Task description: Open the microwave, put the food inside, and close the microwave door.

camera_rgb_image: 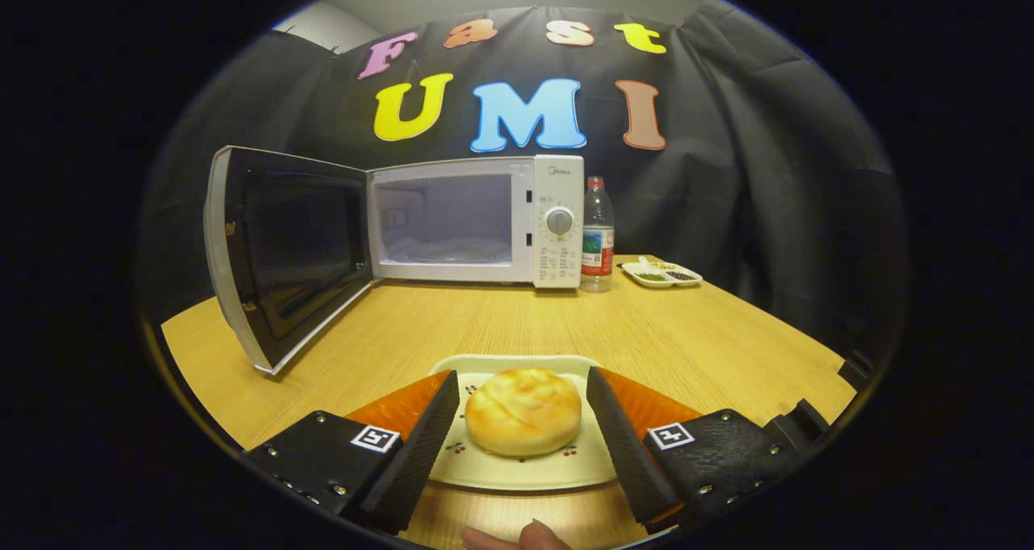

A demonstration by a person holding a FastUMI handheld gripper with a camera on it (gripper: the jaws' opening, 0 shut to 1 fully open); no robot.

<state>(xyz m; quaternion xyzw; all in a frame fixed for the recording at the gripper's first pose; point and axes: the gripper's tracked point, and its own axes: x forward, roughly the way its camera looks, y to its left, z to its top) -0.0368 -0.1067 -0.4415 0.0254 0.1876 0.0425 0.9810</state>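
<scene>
Tool: the tool [523,433] hangs low over the near edge of the counter [687,340], its two fingers spread wide to either side of the bun and touching neither it nor, as far as I can tell, the plate. It is released, holding nothing. The spread looks set to take the plate by its sides.

Door: the microwave door [283,251] stands swung fully out to the left, its lower corner close above the counter. The opening step looks done, and the way in is clear.

Microwave: the microwave [477,220] sits at the back of the counter, cavity lit and bare, with its dial panel on the right side.

Food: the bun [523,411] rests on a pale plate [517,469] between the fingers, well apart from the microwave. It has yet to go inside.

Fingertip: a person's fingertip [517,538] shows just behind the tool.

Bottle: a water bottle [598,235] stands just beside the microwave's right side.

Dish: a small divided dish [661,274] lies to the right of the bottle, out of the path.
</scene>
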